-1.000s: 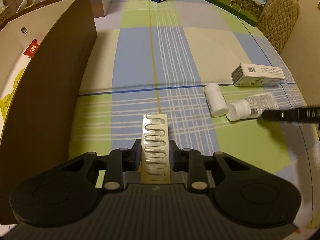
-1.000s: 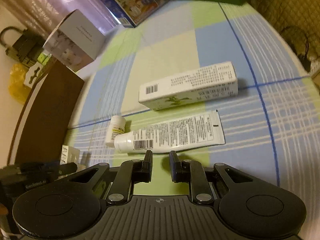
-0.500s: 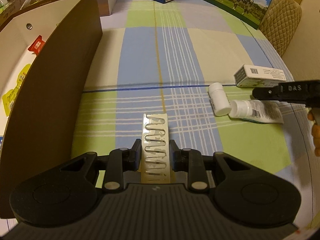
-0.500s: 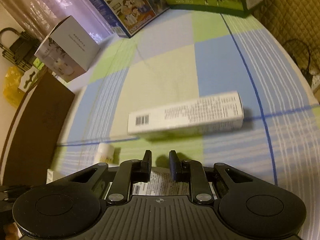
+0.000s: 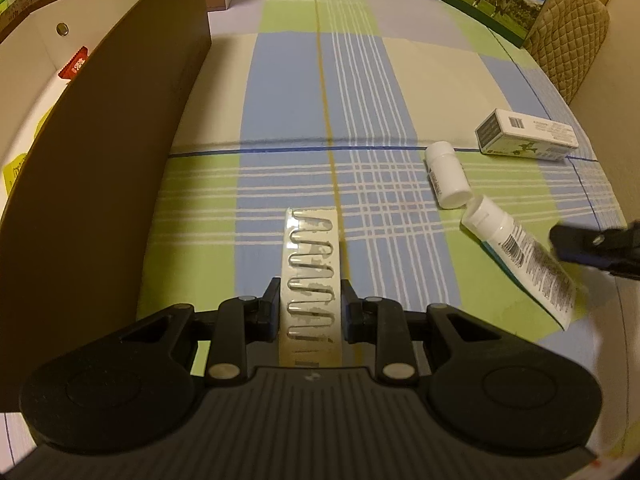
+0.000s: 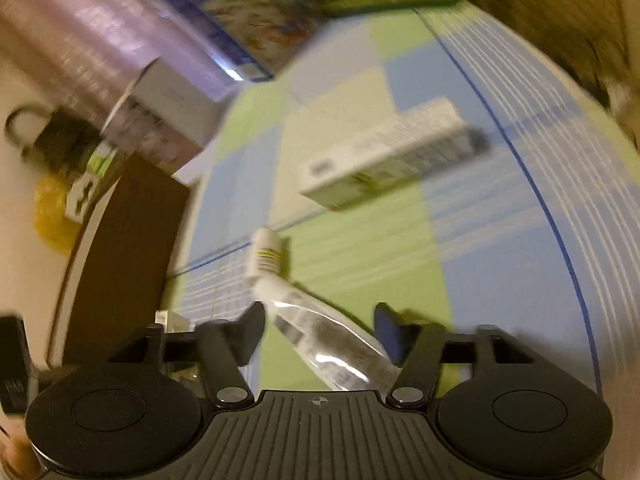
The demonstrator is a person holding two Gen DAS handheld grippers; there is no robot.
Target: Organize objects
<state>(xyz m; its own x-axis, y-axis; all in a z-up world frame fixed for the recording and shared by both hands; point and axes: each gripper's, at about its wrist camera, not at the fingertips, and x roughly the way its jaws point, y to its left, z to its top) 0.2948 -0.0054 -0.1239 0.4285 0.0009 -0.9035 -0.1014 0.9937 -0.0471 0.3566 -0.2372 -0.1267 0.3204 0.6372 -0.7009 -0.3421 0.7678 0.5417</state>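
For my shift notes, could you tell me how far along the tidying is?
Little looks done. The left gripper is shut on the blister strip; the right gripper, jaws open, straddles the tube on the cloth. The small bottle and carton remain outside the brown box.

Checked blue-green tablecloth [image 5: 360, 92], quilted beige chair back [image 5: 572, 36], pinkish curtain [image 6: 80, 28], warm dim light.
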